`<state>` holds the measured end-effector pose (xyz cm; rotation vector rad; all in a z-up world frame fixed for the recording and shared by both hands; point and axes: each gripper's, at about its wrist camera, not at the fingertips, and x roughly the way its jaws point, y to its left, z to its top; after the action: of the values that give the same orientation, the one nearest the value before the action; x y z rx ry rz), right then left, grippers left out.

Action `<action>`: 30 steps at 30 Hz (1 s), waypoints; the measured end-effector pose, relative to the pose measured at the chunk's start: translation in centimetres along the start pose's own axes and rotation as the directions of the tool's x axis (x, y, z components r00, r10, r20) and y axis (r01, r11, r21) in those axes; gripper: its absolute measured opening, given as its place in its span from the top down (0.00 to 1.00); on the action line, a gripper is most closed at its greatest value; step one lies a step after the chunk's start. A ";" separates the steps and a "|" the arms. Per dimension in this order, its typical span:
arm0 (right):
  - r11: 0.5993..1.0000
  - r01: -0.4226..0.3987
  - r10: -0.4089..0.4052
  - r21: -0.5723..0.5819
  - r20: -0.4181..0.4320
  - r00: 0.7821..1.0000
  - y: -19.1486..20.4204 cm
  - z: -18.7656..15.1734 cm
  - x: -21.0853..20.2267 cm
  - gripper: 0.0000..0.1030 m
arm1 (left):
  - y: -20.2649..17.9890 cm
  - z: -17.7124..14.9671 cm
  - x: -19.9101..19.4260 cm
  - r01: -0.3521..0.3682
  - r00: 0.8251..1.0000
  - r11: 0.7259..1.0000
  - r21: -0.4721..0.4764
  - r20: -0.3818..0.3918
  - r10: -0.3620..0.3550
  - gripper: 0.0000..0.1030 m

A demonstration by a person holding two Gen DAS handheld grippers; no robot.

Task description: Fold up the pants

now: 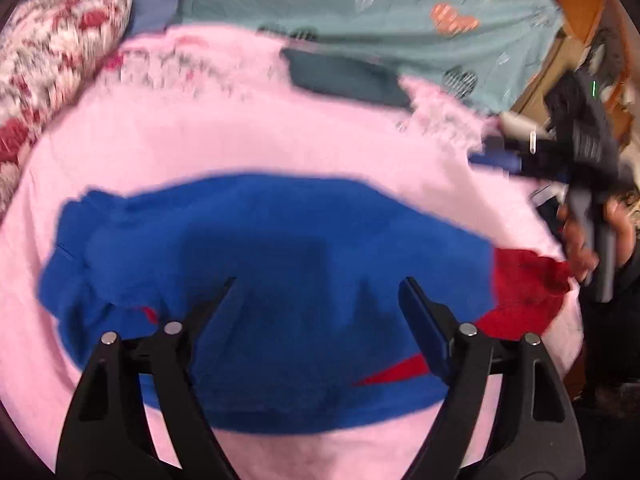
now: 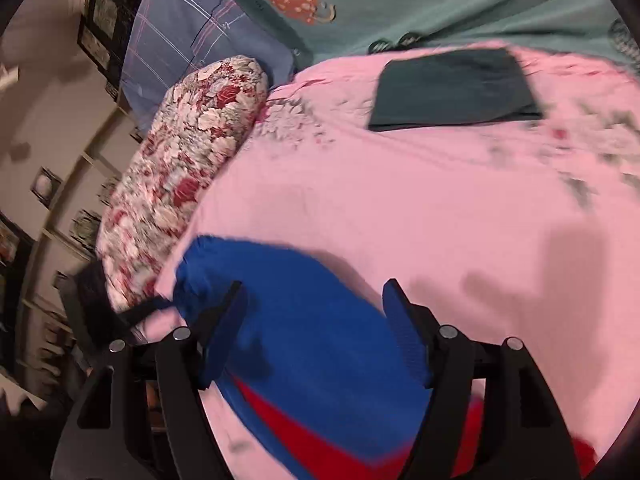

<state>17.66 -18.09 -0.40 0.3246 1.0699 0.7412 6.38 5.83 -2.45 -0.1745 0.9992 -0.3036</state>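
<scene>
The blue pants (image 1: 260, 256) with red trim (image 1: 524, 292) lie spread across a pink bedspread (image 1: 240, 132). In the left wrist view my left gripper (image 1: 318, 284) hovers over their middle, open and empty. My right gripper (image 1: 500, 156) shows at the right edge, above the red end, blurred by motion. In the right wrist view the right gripper (image 2: 314, 286) is open and empty above the pants (image 2: 312, 328), whose red stripe (image 2: 304, 428) runs toward the camera.
A folded dark green garment (image 2: 452, 88) lies on the far part of the pink bedspread (image 2: 400, 192). A floral bolster (image 2: 184, 176) lies along the left side. A teal sheet (image 1: 400, 8) and a blue plaid pillow (image 2: 188, 36) lie behind.
</scene>
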 end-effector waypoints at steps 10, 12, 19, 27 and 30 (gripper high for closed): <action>0.987 -0.119 0.145 0.106 -0.287 0.947 0.5 0.0 8.3 0.30 | 0.9 -4.2 -0.5 -0.053 0.994 0.998 0.026 -0.099 0.055 0.37; 0.981 -0.140 0.178 0.132 -0.345 0.921 0.9 -0.3 9.1 0.29 | 0.9 -4.0 -0.4 -0.048 0.994 0.999 0.015 -0.102 0.050 0.37; 0.933 -0.236 0.343 0.272 -0.470 0.813 1.3 -1.9 11.0 0.18 | 0.9 -4.8 -1.3 -0.038 0.994 0.999 0.004 -0.098 0.038 0.36; 0.899 -0.346 0.385 0.270 -0.107 0.917 0.3 0.3 11.1 0.25 | 1.0 -4.9 -1.3 -0.029 0.996 1.000 0.001 -0.089 0.029 0.36; 0.932 -0.285 0.305 0.225 -0.059 0.951 -0.5 0.9 10.5 0.52 | 1.0 -4.9 -1.3 -0.021 0.996 1.000 0.003 -0.084 0.022 0.36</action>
<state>21.51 -11.09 -7.35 0.6522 1.2078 0.9178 1.79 7.20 -4.29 -0.1501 1.0831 -0.2941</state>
